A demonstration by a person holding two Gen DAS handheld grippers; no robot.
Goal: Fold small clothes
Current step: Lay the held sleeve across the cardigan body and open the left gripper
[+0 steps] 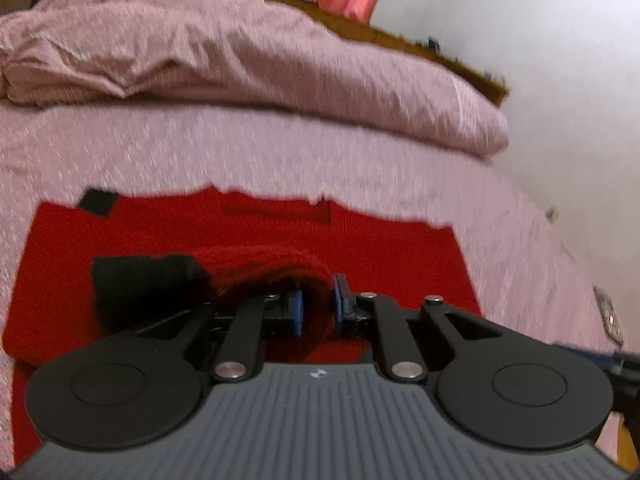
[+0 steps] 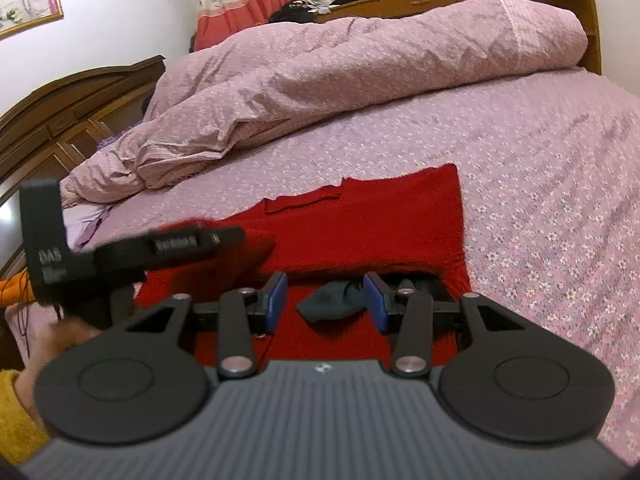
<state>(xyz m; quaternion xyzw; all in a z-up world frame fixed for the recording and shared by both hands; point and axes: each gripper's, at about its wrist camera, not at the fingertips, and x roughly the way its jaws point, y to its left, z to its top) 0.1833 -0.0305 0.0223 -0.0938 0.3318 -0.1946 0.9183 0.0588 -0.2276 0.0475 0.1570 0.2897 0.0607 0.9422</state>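
In the left wrist view, the left gripper point(image 1: 318, 304) has its jaws nearly closed on a bunched fold of the red knit garment point(image 1: 380, 248), which lies spread on the pink bed point(image 1: 240, 148). The knit looks soft, light and limp, so it will likely sag and drape wherever it is unsupported.

In the right wrist view, the right gripper point(image 2: 326, 300) has its jaws partly open, pads touching nothing, over a dark patch point(image 2: 332, 300) near the garment's near edge. Corners and hems look the surest places to grasp.
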